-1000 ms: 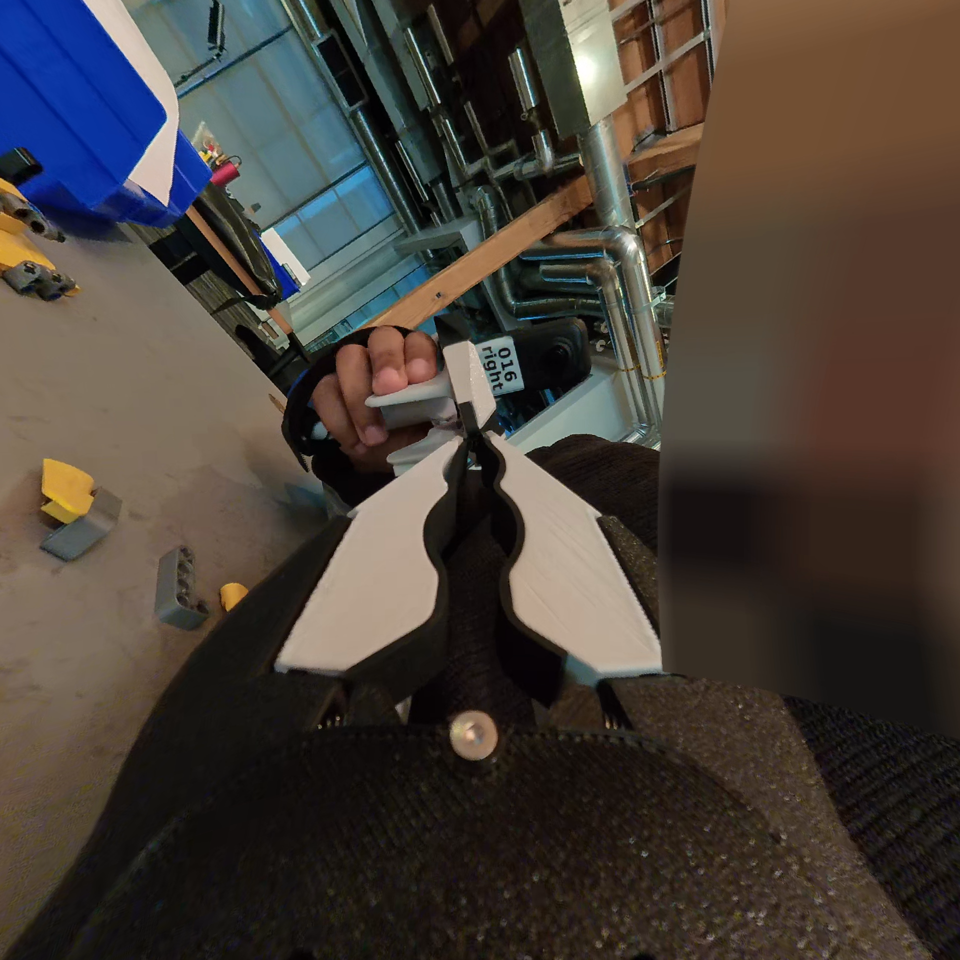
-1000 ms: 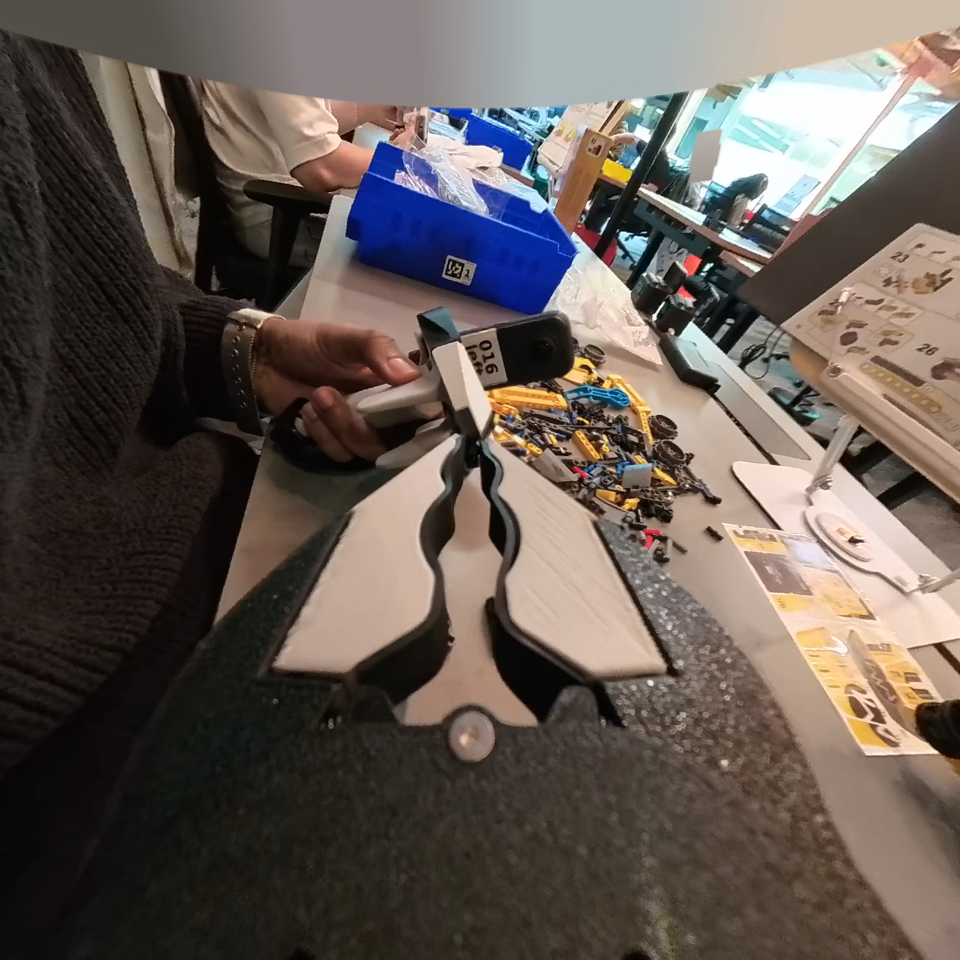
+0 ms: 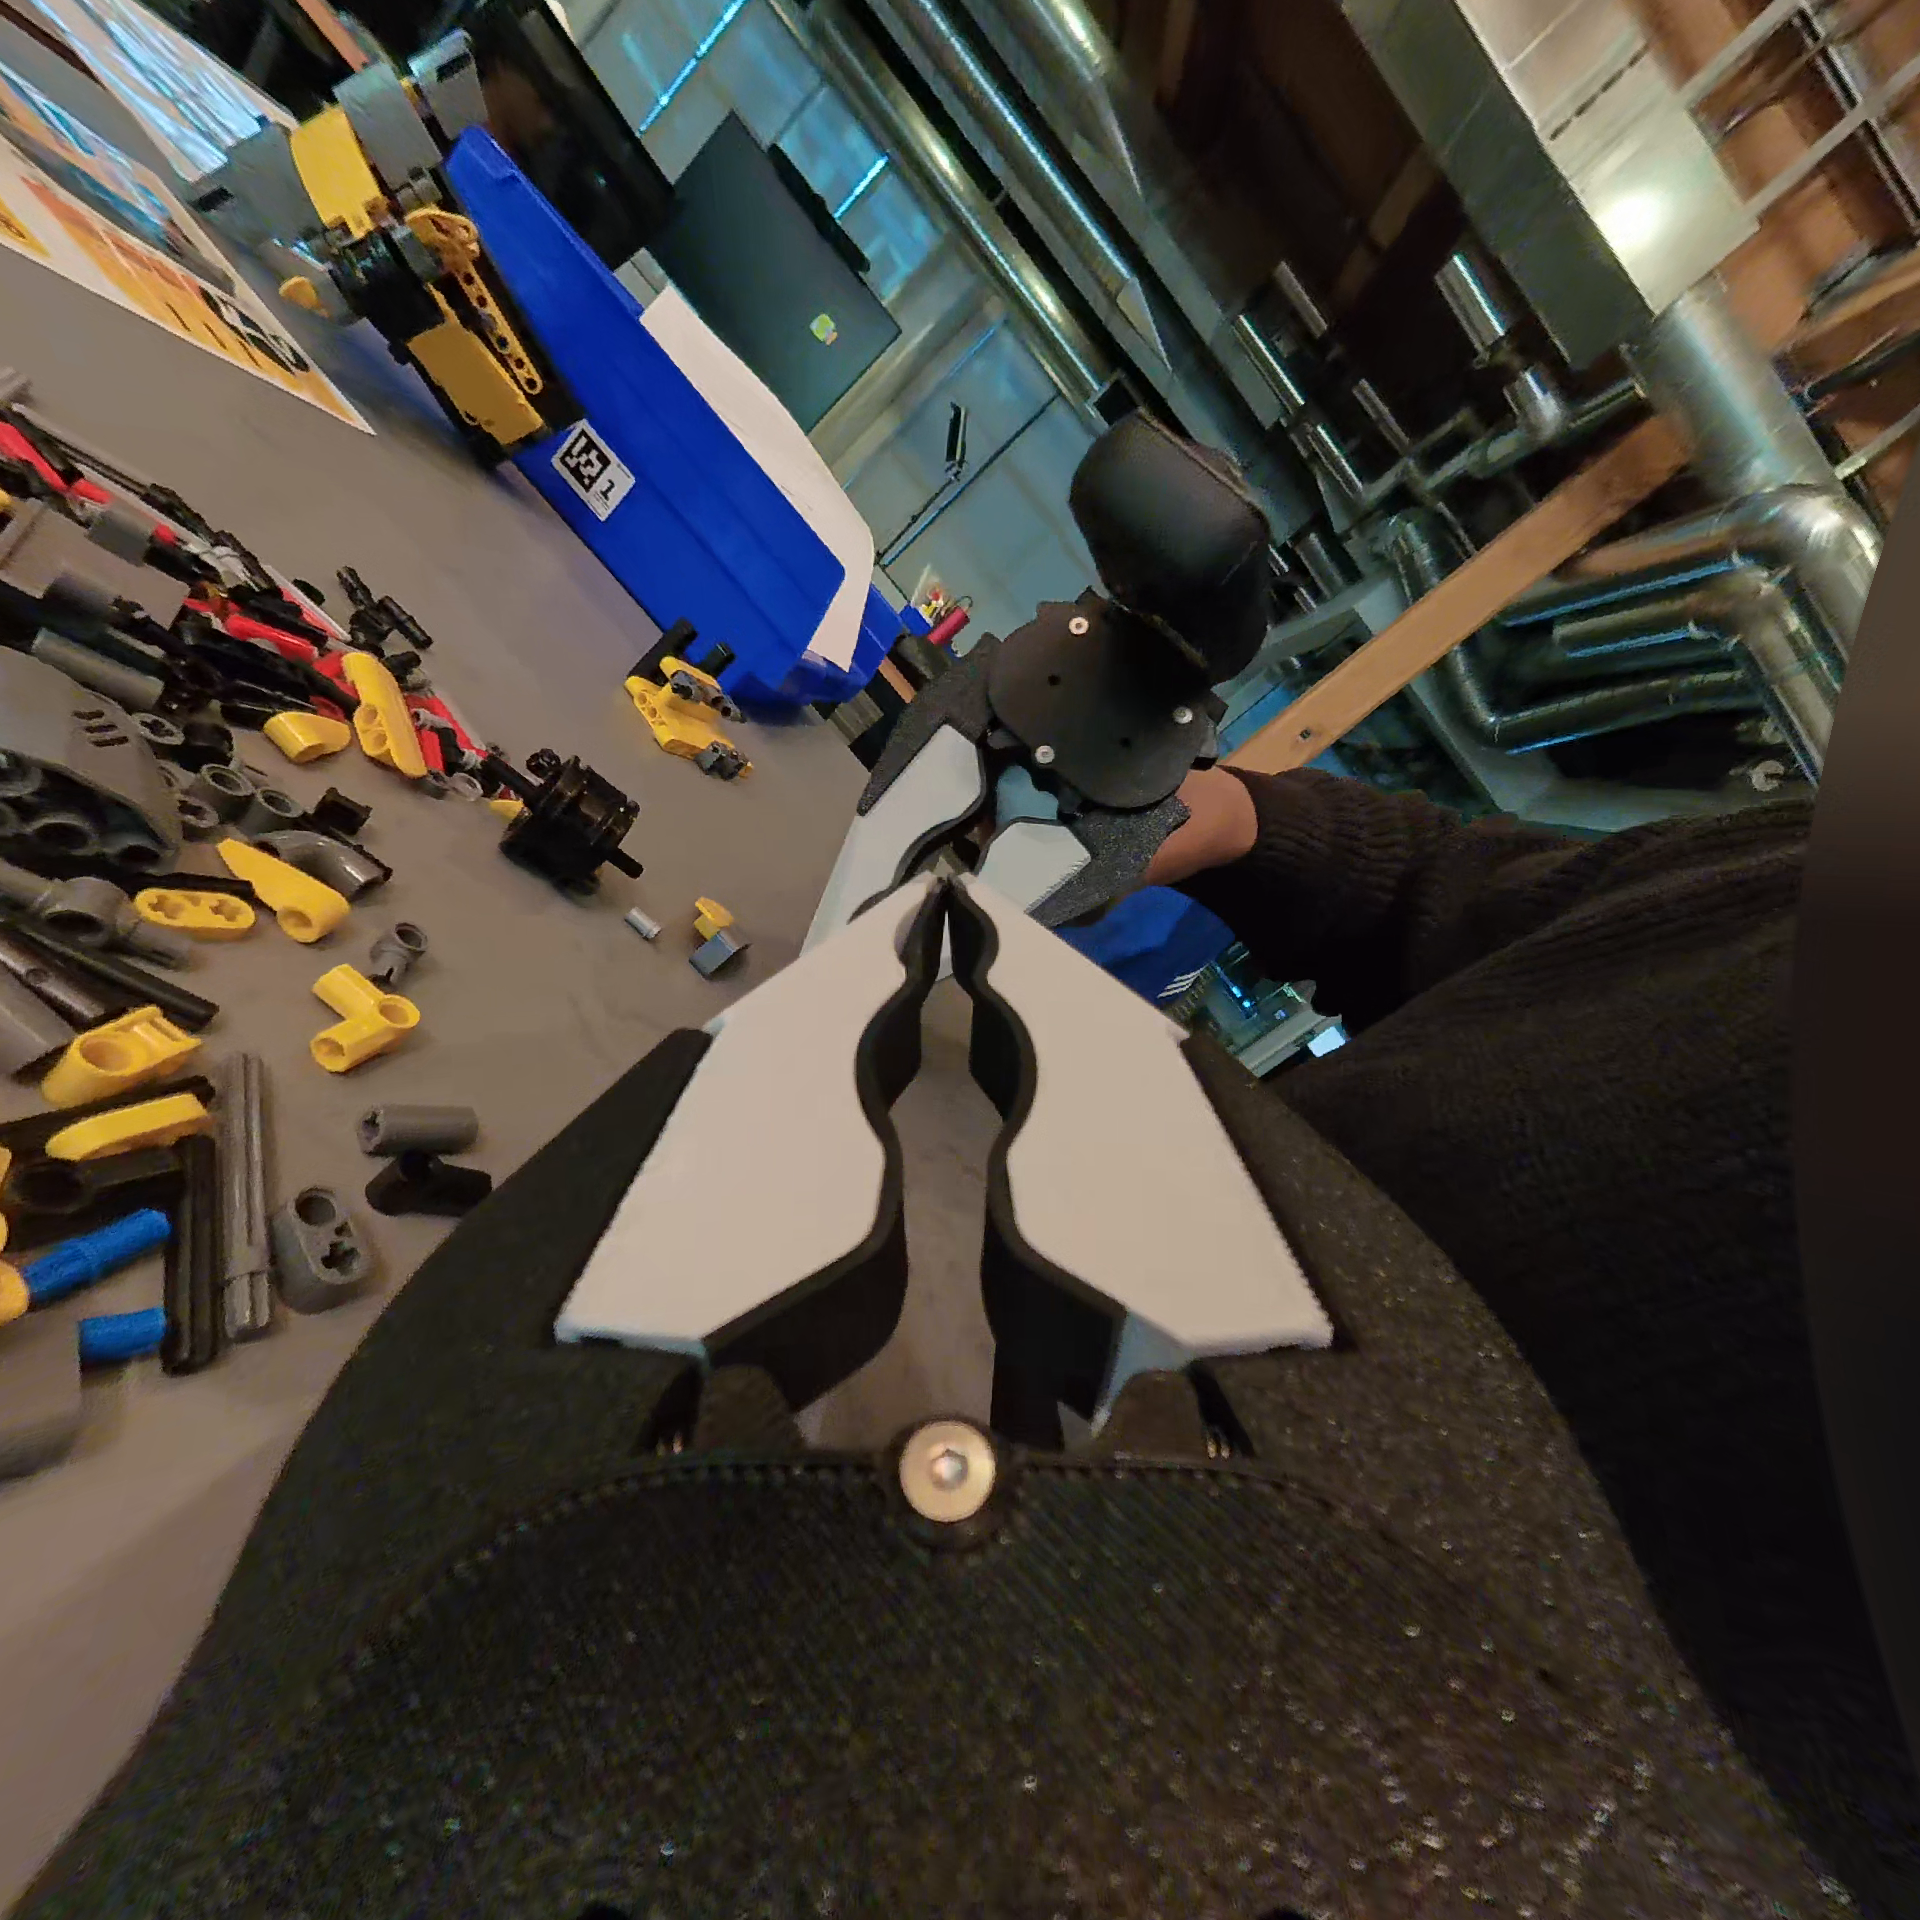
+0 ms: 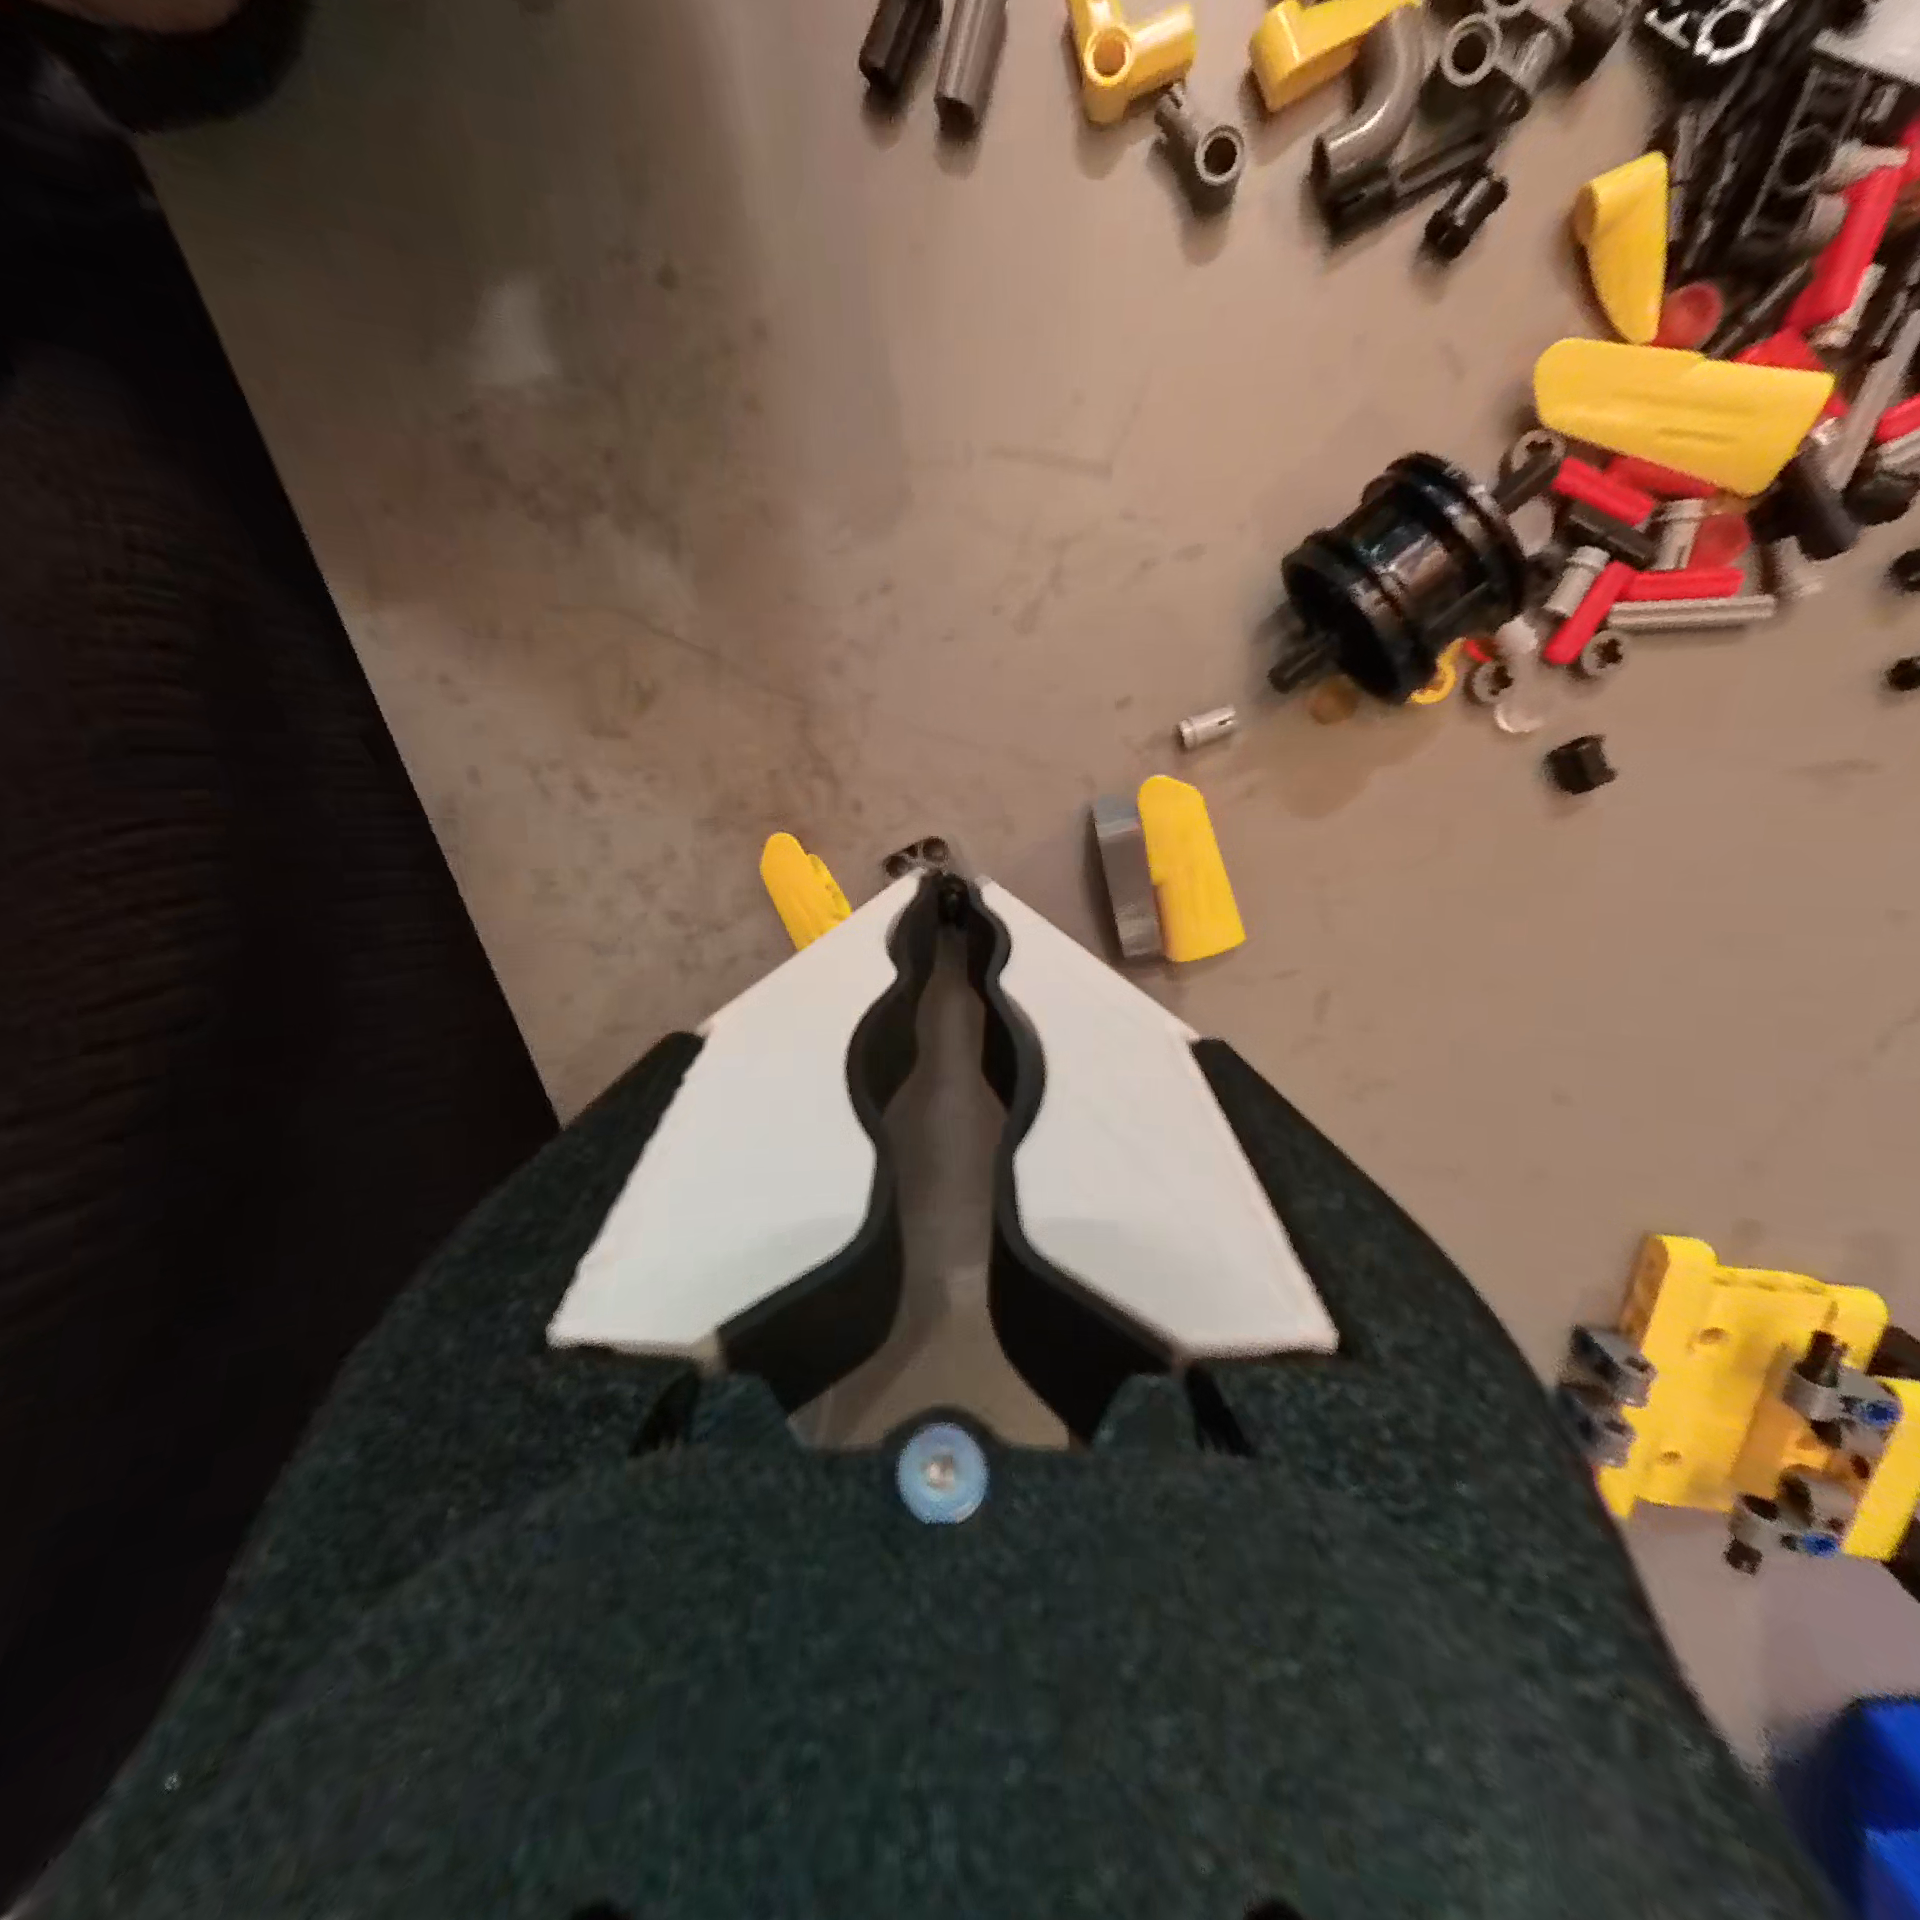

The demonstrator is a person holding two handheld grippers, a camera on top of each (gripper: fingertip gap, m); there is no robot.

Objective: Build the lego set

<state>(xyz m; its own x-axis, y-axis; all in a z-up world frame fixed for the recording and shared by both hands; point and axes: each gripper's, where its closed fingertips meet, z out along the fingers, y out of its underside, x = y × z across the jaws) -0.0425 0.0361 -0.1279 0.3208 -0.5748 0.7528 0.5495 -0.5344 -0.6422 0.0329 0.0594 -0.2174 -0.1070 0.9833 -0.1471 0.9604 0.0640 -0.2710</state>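
My right gripper (image 4: pixel 948 891) points straight down at the grey table (image 4: pixel 727 416), jaws shut. Its tips sit right over a small grey holed piece (image 4: pixel 920 854); I cannot tell if they pinch it. A small yellow piece (image 4: pixel 795 894) lies just left of the tips. A yellow-and-grey pair (image 4: pixel 1169 883) lies to the right. My left gripper (image 3: pixel 945 888) is shut and empty, held above the table's near edge. Its tips are close to the right gripper (image 3: pixel 873 894), which a hand holds in front of it.
Loose yellow, red, black and grey parts (image 3: pixel 156 831) cover the table's left. A black wheel hub (image 4: pixel 1403 577) and a yellow block assembly (image 4: pixel 1745 1392) lie near. A blue bin (image 3: pixel 665 457), a half-built yellow model (image 3: pixel 436 281) and an instruction sheet (image 3: pixel 135 239) stand behind. A dark sleeve (image 4: pixel 156 727) runs along the edge. There is about 12 cm between the tips of the two grippers. The black wheel hub (image 4: pixel 1403 577) sits 8 cm or so from the ends of my right fingers.
The right gripper has swung from facing across the table to pointing down at the small grey piece. The left gripper has turned to look across the table. Both stay shut.
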